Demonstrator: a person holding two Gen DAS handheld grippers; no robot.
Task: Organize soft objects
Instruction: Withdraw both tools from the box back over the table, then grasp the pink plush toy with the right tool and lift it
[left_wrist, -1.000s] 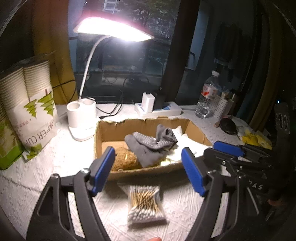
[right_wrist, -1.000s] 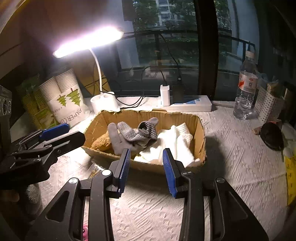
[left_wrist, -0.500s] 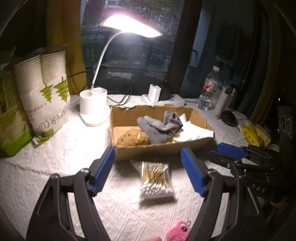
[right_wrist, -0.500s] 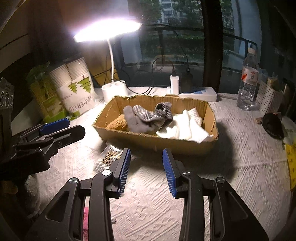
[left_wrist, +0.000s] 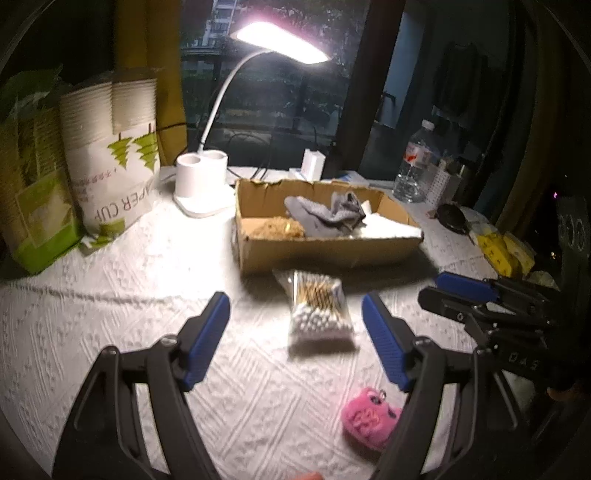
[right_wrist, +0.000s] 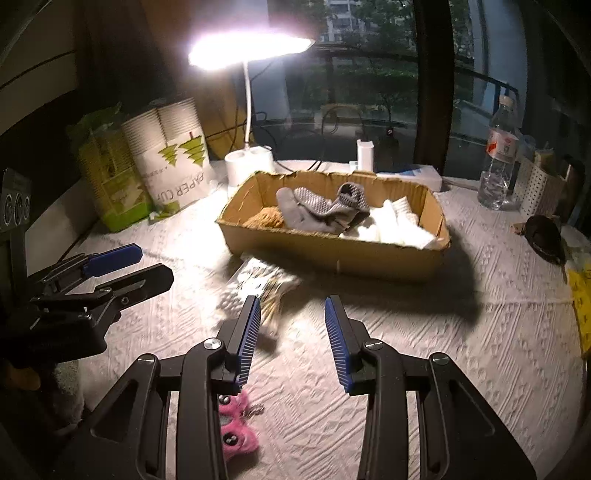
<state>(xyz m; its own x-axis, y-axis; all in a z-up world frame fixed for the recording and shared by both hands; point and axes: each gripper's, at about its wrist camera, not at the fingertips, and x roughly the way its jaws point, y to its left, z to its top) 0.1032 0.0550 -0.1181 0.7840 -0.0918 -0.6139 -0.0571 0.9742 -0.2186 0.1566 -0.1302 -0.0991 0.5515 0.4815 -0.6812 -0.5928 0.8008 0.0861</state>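
Pink plush toy (left_wrist: 369, 419) lies flat near cotton-swab bag (left_wrist: 319, 308); orientation unclear.

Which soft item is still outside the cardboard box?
The pink plush keychain, lying on the tablecloth near the grippers; the grey gloves, white cloth and brown sponge lie inside the cardboard box.

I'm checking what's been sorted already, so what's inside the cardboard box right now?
The cardboard box holds a grey sock draped over white cloth, with a brown fuzzy item at the left end. Anything beneath the pile is hidden.
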